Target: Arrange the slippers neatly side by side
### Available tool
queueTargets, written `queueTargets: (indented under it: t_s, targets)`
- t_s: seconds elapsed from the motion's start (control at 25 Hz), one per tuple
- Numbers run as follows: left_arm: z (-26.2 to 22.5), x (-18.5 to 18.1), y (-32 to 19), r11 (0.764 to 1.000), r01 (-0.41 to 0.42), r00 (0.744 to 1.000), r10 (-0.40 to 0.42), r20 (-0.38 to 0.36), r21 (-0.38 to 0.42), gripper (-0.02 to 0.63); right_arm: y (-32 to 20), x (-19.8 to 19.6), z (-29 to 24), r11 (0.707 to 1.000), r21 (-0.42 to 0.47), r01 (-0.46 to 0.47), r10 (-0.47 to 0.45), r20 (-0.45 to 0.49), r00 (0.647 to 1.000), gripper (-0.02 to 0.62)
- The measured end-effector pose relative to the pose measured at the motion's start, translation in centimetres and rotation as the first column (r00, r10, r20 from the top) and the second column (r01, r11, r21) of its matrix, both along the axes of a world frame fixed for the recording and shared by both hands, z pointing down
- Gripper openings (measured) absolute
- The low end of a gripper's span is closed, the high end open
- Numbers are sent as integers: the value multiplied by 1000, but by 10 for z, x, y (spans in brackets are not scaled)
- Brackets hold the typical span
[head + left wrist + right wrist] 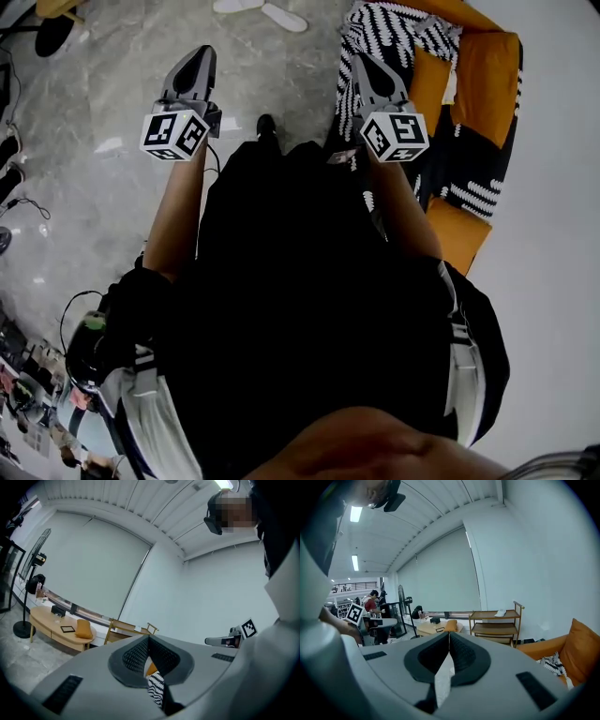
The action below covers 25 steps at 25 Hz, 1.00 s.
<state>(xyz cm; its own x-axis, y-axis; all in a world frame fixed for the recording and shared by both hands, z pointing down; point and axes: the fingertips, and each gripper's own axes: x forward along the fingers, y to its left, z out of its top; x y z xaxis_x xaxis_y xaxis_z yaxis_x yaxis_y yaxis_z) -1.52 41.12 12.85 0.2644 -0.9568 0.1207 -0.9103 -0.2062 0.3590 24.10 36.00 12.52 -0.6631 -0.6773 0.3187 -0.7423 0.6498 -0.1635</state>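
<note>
Left hand-held gripper [201, 56] and right hand-held gripper [362, 66] are both held out ahead of my body over the floor [94, 187], each with its jaws pressed together and nothing between them. The left gripper view and the right gripper view confirm this: the dark ribbed pads meet in a thin line, and only the room shows beyond them.

The slippers [279, 15], a pale pair, lie on the grey marble floor well ahead of both grippers, near the left side of an orange sofa [483, 75] draped with a black-and-white zigzag blanket [394, 33]. They sit at an angle to each other, and one is partly cut off at the top of the head view.

I judge the step in hand to be the approach, with no slipper touched yet. To do it well, I would lower both grippers toward the floor and open the jaws before arriving, not at contact. I would take one slipper per gripper, pinching the thin side edge near the heel, so the sole can slide flat. Then I would turn both toes the same way and set them just beside each other, heels level.
</note>
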Motion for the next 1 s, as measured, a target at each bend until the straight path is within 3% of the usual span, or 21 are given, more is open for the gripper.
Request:
queueTargets:
  t_s: [0.6, 0.84, 1.0]
  targets:
    - [4, -14, -104, 999, -45, 998, 46, -31, 25, 15, -88, -7, 3, 997, 10, -81, 81, 25, 996, 32]
    - [16, -31, -162, 1000, 25, 999, -25, -47, -1, 15, -160, -23, 10, 1000, 1, -25, 25, 28, 999, 32]
    - [22, -29, -203, 995, 92, 993, -94, -66, -28, 15, -217, -29, -1, 997, 59, 47, -49, 38, 998, 32]
